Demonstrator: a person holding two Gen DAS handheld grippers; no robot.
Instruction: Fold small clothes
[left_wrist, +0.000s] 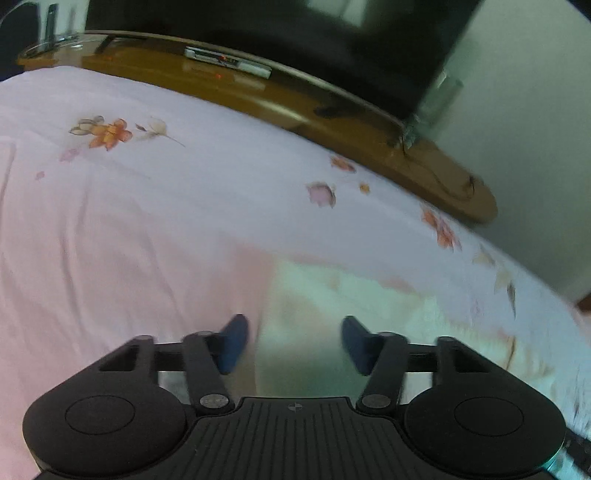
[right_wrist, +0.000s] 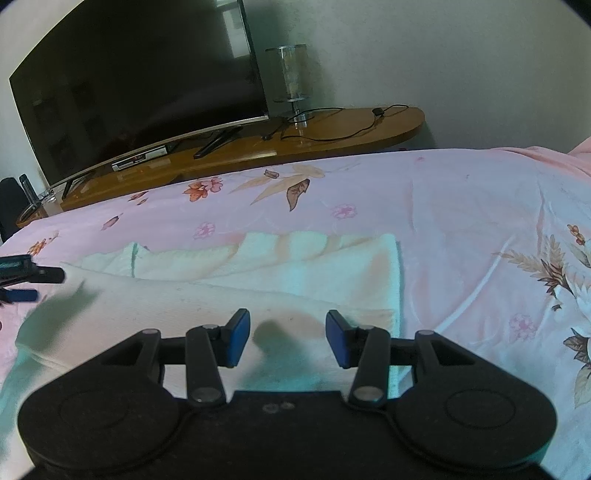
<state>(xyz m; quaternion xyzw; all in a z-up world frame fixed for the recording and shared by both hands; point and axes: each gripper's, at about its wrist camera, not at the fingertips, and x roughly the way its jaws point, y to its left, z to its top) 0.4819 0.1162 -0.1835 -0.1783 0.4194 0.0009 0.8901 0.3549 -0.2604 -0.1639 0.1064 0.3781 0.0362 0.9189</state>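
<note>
A small pale cream garment (right_wrist: 266, 273) lies flat on the pink floral bedsheet (right_wrist: 461, 206), with folds along its far edge. My right gripper (right_wrist: 286, 338) is open and empty, just above the garment's near part. My left gripper (left_wrist: 293, 341) is open and empty over the garment's left edge (left_wrist: 332, 302); this view is blurred. The left gripper also shows at the left edge of the right wrist view (right_wrist: 26, 280), beside the garment.
A wooden TV stand (right_wrist: 332, 129) runs along the far side of the bed. On it stand a large dark TV (right_wrist: 140, 81), a set-top box (right_wrist: 140, 157), a clear lamp (right_wrist: 293, 81) and a black cable (right_wrist: 343, 122). A pale wall (right_wrist: 443, 55) is behind.
</note>
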